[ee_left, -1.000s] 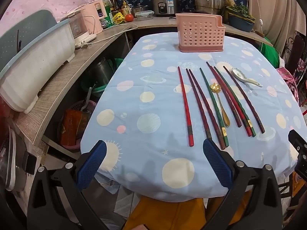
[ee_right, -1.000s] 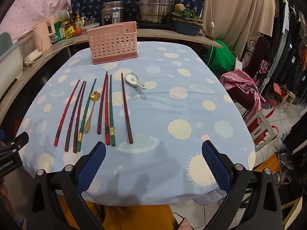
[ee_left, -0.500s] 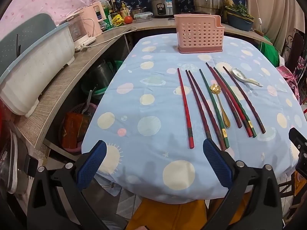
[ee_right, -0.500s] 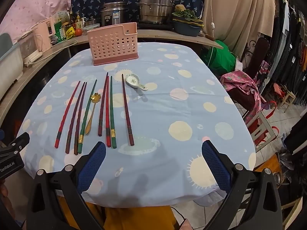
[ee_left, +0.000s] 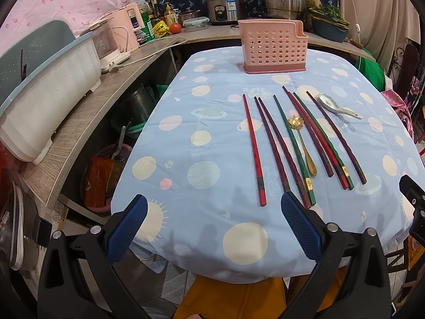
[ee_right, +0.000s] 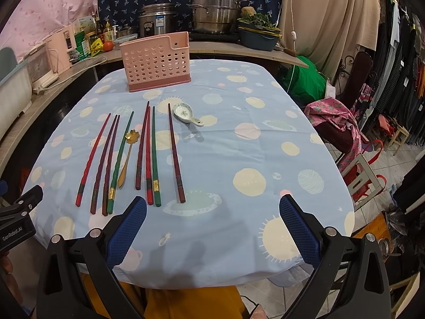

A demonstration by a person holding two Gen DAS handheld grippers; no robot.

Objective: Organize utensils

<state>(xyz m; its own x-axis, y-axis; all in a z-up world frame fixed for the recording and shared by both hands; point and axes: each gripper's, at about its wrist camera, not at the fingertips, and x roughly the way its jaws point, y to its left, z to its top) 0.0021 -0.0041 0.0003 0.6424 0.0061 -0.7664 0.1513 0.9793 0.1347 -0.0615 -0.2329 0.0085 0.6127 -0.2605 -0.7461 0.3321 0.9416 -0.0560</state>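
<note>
Left gripper [ee_left: 213,228]: fingers wide apart, holding nothing, hovering over the near edge of the bench [ee_left: 202,111].
Right gripper [ee_right: 212,228]: fingers likewise spread and bare, over the same near edge.
Chopsticks [ee_left: 276,146]: eight in a loose row on the blue cloth, red, dark and green, tips pointing toward the basket.
Gold spoon [ee_left: 302,143]: lying among the chopsticks.
White spoon [ee_right: 187,114]: just right of the row, apart from it.
Basket [ee_left: 273,46]: pink, upright at the far end (well apart from the utensils).
Left view only: white tub [ee_left: 42,98] on a side shelf.
Right view only: pink cloth [ee_right: 337,122] over a chair.
</note>
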